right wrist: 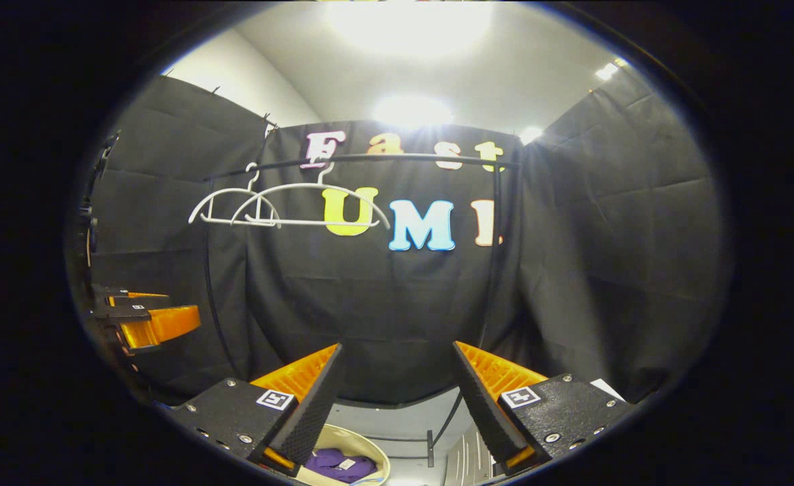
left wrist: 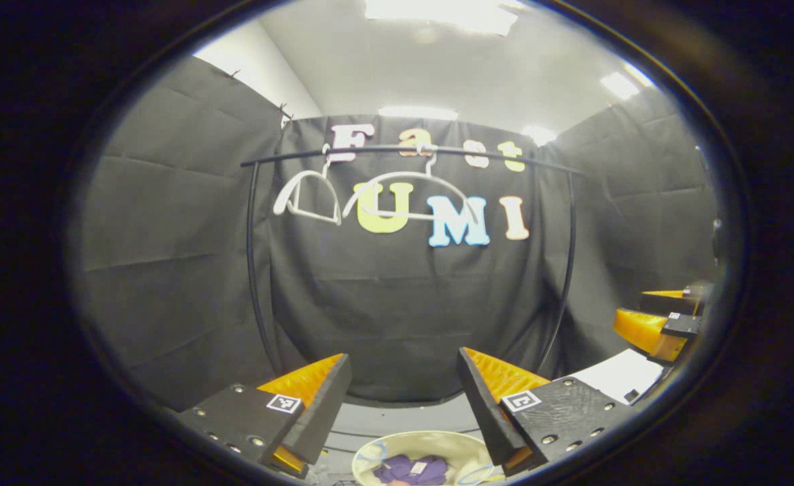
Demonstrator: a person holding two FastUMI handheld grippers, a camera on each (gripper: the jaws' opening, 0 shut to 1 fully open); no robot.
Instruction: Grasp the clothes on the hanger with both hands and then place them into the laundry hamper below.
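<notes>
both views face rail (left wrist: 403, 150), side by side

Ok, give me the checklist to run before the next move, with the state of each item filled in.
1. Left tool open and holding nothing: ok.
2. Right tool open and holding nothing: ok.
3. Hangers on the rail bare, no clothes left on them: ok.
4. Purple garment lying inside the hamper: ok.
5. Garment fully inside, nothing draped over the rim: cannot tell, the hamper is cut off at the bottom edge of both views.
6. The two tools apart from each other and from the rail: ok.
</notes>
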